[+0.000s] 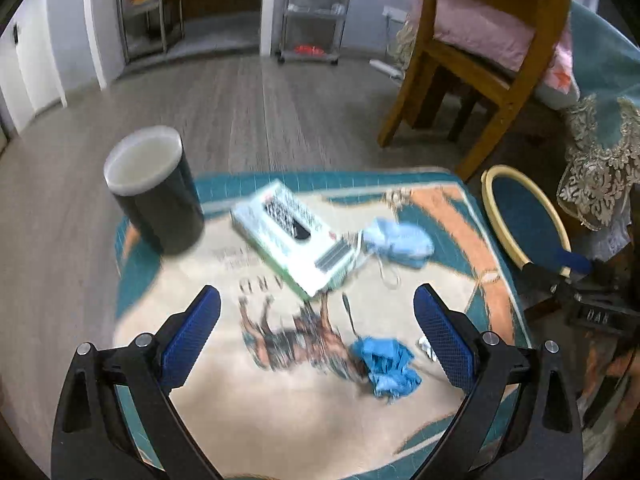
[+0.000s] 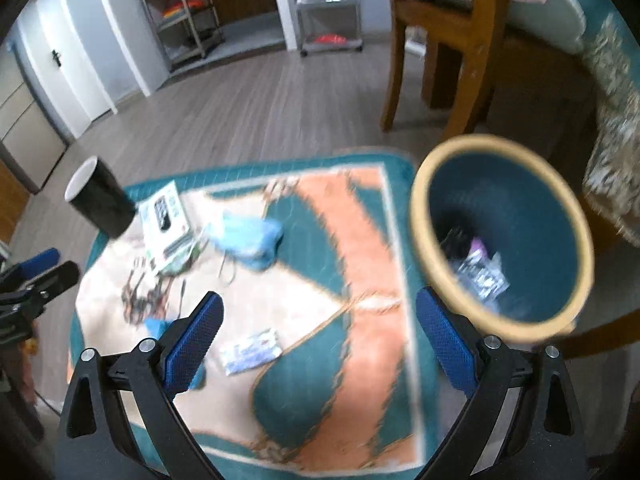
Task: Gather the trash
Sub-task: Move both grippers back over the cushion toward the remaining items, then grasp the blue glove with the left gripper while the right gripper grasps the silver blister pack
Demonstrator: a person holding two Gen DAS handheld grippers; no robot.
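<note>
A crumpled blue glove (image 1: 386,366) lies on the rug (image 1: 224,412) near its near edge, just left of the left gripper's (image 1: 318,312) right finger. A small wrapper (image 2: 251,351) lies flat on the rug between the right gripper's (image 2: 320,320) fingers. Further out, a pale blue mask (image 1: 402,242) touches the corner of a white box (image 1: 290,236). A black cup (image 1: 154,190) stands at the rug's far left corner. The bin (image 2: 500,236), teal with a tan rim, sits off the rug's right edge with wrappers inside. Both grippers hang above the rug, fingers spread wide and empty.
</note>
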